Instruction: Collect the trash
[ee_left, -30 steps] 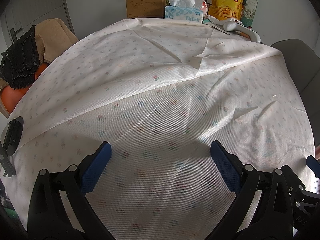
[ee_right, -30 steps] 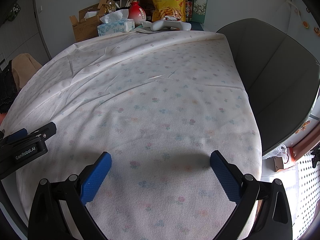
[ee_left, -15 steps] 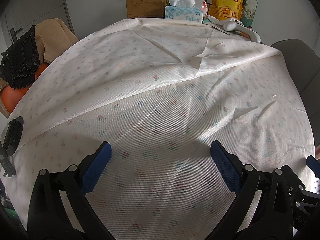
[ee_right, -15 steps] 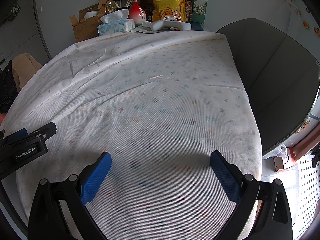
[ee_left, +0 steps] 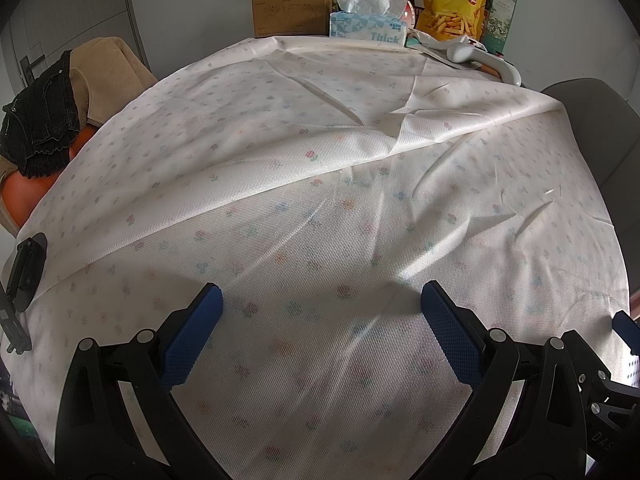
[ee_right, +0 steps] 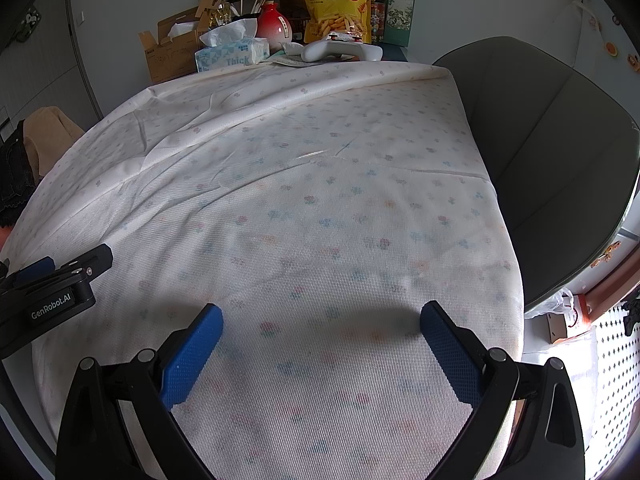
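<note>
Tablecloth point(ee_left: 320, 184) white, floral-dotted, creased; both tools spread, empty.

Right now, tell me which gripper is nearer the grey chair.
Right. The right gripper hovers by the table edge beside the grey chair; the left gripper sits farther over, with the chair beyond the cloth.

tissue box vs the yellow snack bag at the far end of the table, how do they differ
The tissue box is low, pale blue and white, lying flat with a tissue sticking out of its top. The yellow snack bag stands upright, taller, printed with fries, and shows no opening. The box sits left of the bag in both views. Both stand at the table's far edge, beyond the tablecloth.
</note>
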`<state>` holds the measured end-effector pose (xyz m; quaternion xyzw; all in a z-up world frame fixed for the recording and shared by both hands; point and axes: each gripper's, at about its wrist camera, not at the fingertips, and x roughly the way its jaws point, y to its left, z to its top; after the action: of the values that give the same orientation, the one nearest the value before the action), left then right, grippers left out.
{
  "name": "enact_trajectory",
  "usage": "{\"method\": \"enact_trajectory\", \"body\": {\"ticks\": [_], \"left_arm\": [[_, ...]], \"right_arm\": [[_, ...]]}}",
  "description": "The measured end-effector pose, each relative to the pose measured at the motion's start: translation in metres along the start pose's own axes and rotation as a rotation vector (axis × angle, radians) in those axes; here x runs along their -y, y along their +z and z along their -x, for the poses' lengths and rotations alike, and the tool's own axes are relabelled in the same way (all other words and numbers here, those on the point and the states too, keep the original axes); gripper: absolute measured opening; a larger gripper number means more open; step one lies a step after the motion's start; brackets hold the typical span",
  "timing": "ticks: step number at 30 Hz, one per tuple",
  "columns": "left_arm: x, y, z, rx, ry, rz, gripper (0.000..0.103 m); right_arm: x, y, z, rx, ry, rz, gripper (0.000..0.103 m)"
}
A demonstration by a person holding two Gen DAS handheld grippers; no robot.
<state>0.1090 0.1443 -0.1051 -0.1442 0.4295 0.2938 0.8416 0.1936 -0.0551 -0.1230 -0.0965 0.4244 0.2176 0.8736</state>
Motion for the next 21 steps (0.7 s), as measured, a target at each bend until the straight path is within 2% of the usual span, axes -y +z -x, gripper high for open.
{"method": "enact_trajectory", "body": {"ticks": [21], "left_arm": [[0.0005, 0.0006, -0.0002, 0.0, 0.0, 0.0, 0.099]], "right_arm": [[0.0001, 0.0002, 0.0001, 0.0, 0.0, 0.0, 0.097]]}}
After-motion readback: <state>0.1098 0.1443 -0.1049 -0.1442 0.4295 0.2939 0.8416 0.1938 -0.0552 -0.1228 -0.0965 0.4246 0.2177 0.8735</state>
